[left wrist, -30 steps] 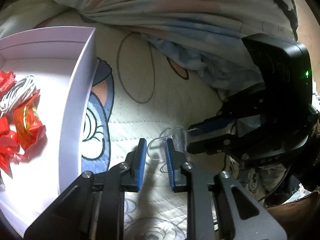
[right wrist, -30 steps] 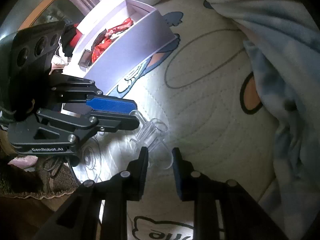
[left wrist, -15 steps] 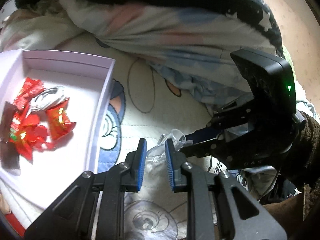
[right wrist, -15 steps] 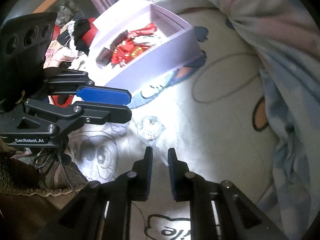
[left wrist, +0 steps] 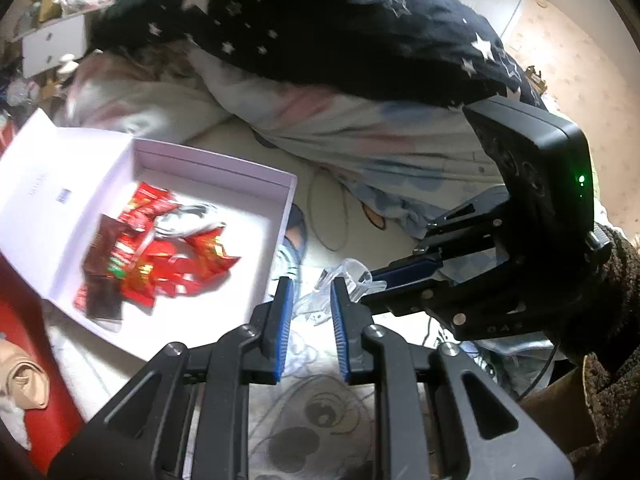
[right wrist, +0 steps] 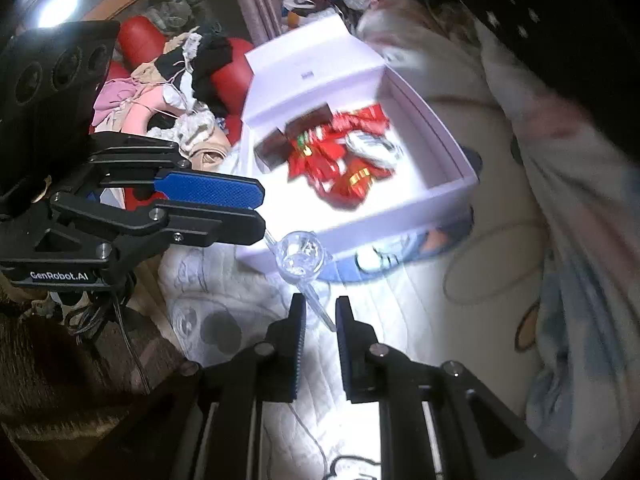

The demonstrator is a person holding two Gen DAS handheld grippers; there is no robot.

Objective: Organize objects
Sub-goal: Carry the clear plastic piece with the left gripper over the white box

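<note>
Clear plastic piece (left wrist: 344, 280) sits mid-frame in left wrist view, w/ both grippers on it. Left gripper (left wrist: 310, 296) pinches its lower end betw. the blue pads (left wrist: 285, 322); right gripper (left wrist: 376, 286) comes in from right of frame, tips meeting the piece's other end. In right wrist view the right gripper (right wrist: 319, 312) has jaws narrowly apart w/ the piece's thin stem (right wrist: 316, 304) betw. them; can't tell if pads actually press it. Round clear head (right wrist: 298, 256) of the piece shows just above, touching the tip of the left gripper (right wrist: 262, 216), at centre frame.

White box (left wrist: 280, 236) lies left of centre in left view, lid flap open to upper left. Its near wall edge is just beside the piece. Inside: red wrappers (left wrist: 160, 256), a dark packet (left wrist: 102, 252), a white cable (left wrist: 188, 220), heaped toward the far-left part; bare floor along the right wall.

Quilted sheet (right wrist: 460, 320) w/ cartoon print is open to the right of the box in right view. Bunched duvet (left wrist: 360, 128) and dark star blanket (left wrist: 320, 28) bound the upper edge.
</note>
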